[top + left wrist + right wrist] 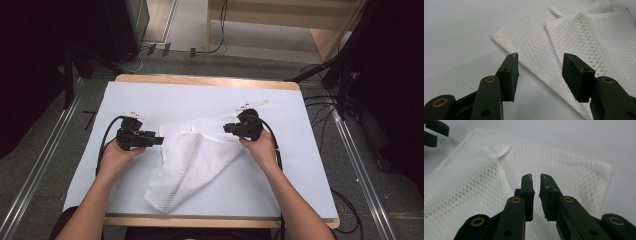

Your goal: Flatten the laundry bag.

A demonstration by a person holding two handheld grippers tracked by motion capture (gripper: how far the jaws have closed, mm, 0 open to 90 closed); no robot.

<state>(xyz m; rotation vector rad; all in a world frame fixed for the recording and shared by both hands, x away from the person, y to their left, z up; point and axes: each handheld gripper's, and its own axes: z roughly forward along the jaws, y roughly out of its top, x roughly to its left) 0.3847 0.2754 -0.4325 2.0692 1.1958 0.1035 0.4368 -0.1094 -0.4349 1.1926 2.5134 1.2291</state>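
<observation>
Two claws over white mesh cloth [192, 162]: left claw [540, 72] spread, right claw [536, 195] barely parted, empty.

One white mesh cloth [192, 160] lies near the middle of the table [300, 165] — the single table, covered white. One small white tag [556, 11] sits at the cloth's far edge. Two grippers — one left [159, 140], one right [226, 128] — each with two black jaws.

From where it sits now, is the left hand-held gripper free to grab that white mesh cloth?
Probably yes: the left hand-held gripper is open, the white mesh cloth's edge lies just ahead on the table, and nothing stands between.
</observation>
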